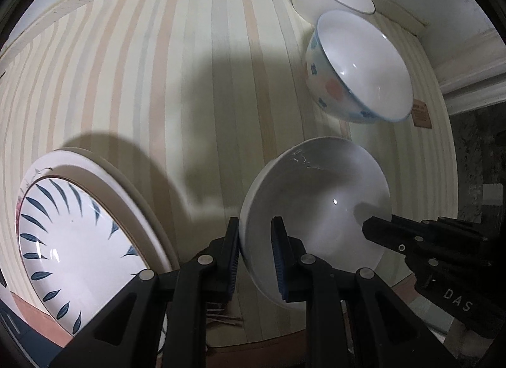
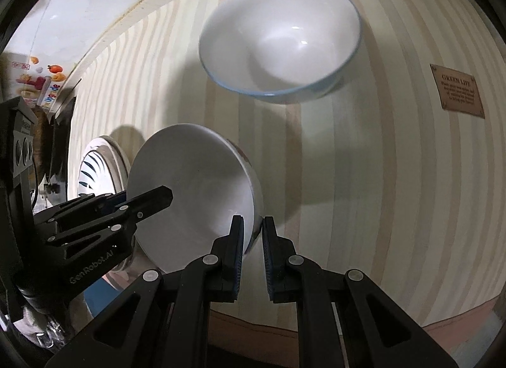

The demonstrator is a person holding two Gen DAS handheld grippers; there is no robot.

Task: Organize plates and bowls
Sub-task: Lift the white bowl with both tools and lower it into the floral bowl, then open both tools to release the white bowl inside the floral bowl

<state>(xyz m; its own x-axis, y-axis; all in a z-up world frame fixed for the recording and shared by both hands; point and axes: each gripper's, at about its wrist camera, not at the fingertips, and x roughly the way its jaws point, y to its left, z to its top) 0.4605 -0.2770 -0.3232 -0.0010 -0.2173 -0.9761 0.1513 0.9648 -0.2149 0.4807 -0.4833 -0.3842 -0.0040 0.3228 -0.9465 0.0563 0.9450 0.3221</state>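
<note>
White glazed bowl (image 1: 316, 206) pinched at opposite rim edges: left gripper (image 1: 255, 260) and right gripper (image 2: 253, 254) both clamped. Uneven pull risks slip onto floral bowl (image 1: 360, 67).

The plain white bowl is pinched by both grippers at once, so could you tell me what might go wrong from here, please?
1. The plain white bowl hangs tilted, with the left gripper and right gripper each pinching only its thin rim; it could slip and drop.
2. Uneven pulling from opposite sides might twist it loose.
3. The leaf-patterned plate and flower-patterned bowl sit close by; a swing could knock them.
</note>
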